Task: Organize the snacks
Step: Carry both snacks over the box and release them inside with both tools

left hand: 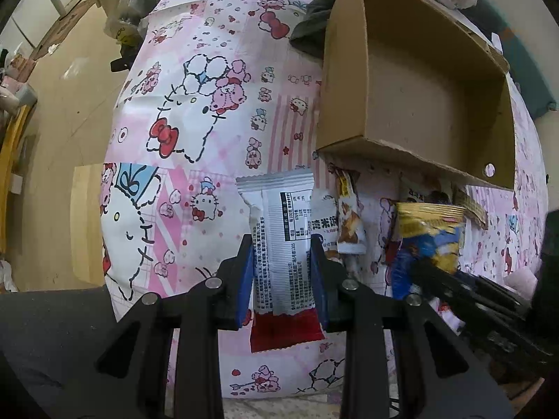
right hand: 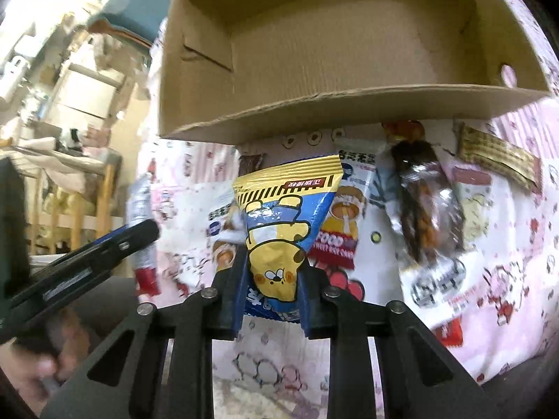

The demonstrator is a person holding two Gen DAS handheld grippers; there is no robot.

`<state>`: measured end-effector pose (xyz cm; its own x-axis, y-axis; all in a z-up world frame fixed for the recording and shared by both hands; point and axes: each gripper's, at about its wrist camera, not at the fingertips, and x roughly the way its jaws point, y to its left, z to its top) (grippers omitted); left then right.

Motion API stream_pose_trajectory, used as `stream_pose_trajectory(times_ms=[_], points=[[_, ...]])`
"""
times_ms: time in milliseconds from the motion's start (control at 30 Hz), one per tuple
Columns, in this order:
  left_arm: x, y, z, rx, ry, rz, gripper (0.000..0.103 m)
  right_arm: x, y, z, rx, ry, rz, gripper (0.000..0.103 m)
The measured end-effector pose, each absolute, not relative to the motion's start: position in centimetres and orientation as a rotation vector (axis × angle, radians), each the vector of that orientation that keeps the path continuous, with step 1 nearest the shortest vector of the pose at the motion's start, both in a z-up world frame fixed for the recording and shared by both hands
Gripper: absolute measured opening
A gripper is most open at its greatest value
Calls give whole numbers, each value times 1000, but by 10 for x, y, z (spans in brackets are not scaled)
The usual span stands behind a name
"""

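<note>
Pinching a white snack packet (left hand: 283, 241) between its blue pads, the left gripper (left hand: 281, 265) holds it up over the pink cartoon tablecloth (left hand: 167, 104), the packet's red end (left hand: 284, 331) trailing back behind the jaws. Its jaws press both long edges. Just right of it, the right gripper (right hand: 270, 276) clamps a yellow-and-blue bear packet (right hand: 279, 223), whose top juts forward toward the cardboard box (right hand: 244, 122). More snacks lie on the cloth just short of the box's near wall, including a twisted-stick bag (right hand: 422, 206) and a brown wafer bar (right hand: 496, 153).
</note>
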<state>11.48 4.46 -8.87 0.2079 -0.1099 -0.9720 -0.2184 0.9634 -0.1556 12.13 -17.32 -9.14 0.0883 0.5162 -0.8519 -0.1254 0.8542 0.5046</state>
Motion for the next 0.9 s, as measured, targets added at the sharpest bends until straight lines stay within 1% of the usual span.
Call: stream_pose_trajectory(times_ms=[267, 433, 667, 900], points=[[112, 32, -84, -242, 1326, 49, 26, 109, -208, -62, 403, 1313, 536, 25], [110, 34, -75, -210, 1275, 81, 26, 104, -232, -47, 436, 1212, 565, 25], [116, 32, -41, -176, 1175, 107, 26, 110, -262, -34, 520, 1120, 573, 25], [139, 9, -10, -144, 1108, 90, 26, 135, -276, -25, 588, 1022, 548, 25]])
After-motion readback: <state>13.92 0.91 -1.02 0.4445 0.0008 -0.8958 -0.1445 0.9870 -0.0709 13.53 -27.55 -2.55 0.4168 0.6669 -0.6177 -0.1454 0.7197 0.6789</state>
